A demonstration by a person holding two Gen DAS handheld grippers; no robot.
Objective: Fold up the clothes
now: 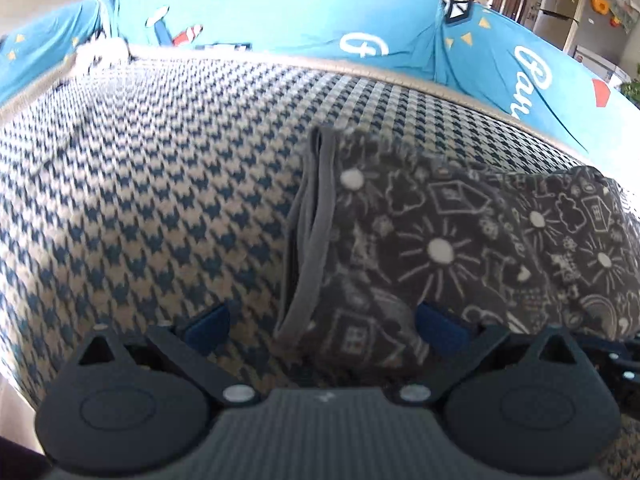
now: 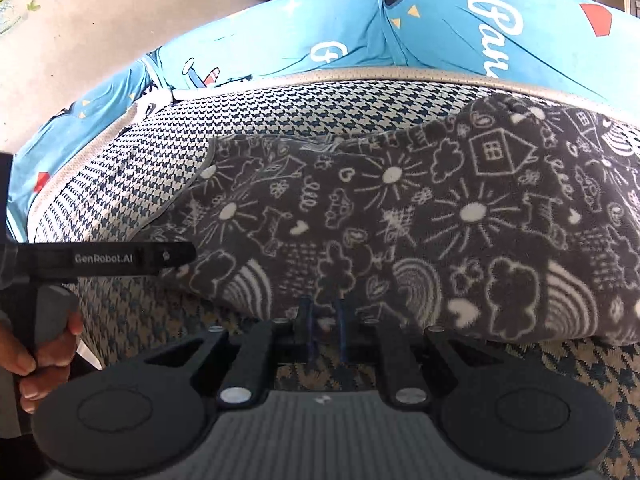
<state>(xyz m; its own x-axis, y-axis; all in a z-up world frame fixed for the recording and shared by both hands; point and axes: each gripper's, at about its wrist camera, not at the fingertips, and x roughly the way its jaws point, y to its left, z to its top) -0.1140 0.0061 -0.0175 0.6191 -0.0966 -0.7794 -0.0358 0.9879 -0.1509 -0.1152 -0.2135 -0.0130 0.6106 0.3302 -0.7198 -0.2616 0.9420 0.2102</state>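
my right gripper [image 2: 324,320] pinches the grey fleece garment with white doodles [image 2: 400,220]; my left gripper [image 1: 320,320] is wide apart. next i must grip its edge to fold.

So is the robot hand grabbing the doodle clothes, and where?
The right gripper pinches the grey doodle-print garment at its near edge. The left gripper is open, holding nothing.

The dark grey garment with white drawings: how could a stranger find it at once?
Look at the houndstooth-patterned cushion in front of the bright blue printed cover. On it lies a dark grey fleece garment with white drawings of suns, houses and clouds. It is the only dark, doodle-covered cloth there, edged by a plain grey band.
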